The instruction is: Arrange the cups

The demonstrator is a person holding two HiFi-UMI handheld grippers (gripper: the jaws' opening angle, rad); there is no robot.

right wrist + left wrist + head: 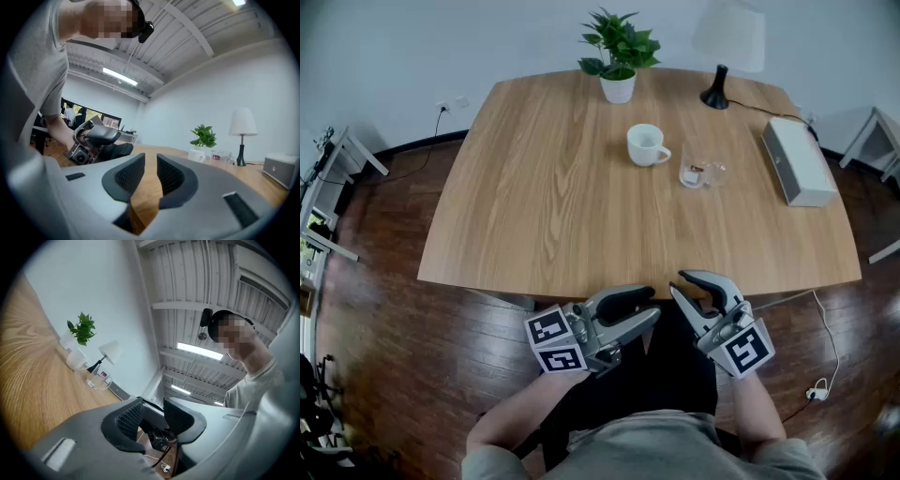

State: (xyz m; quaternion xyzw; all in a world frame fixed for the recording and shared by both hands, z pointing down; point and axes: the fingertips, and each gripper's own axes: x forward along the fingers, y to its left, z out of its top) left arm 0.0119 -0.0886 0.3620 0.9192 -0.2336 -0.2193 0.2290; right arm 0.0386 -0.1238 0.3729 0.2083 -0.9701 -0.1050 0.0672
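A white mug (647,145) stands on the far half of the wooden table (544,206), its handle to the right. Right beside it sits a clear glass cup (700,172) with a small label. Both grippers are held at the table's near edge, far from the cups. My left gripper (653,305) points right with its jaws a little apart and nothing between them. My right gripper (686,284) points toward the table, its jaws narrowly apart and empty. The right gripper view shows the mug (197,155) and the glass cup (220,157) far off.
A potted plant (619,56) and a black-based lamp (719,56) stand at the table's far edge. A white box (799,161) lies at the right side. Dark wooden floor surrounds the table, and a cable runs at the lower right.
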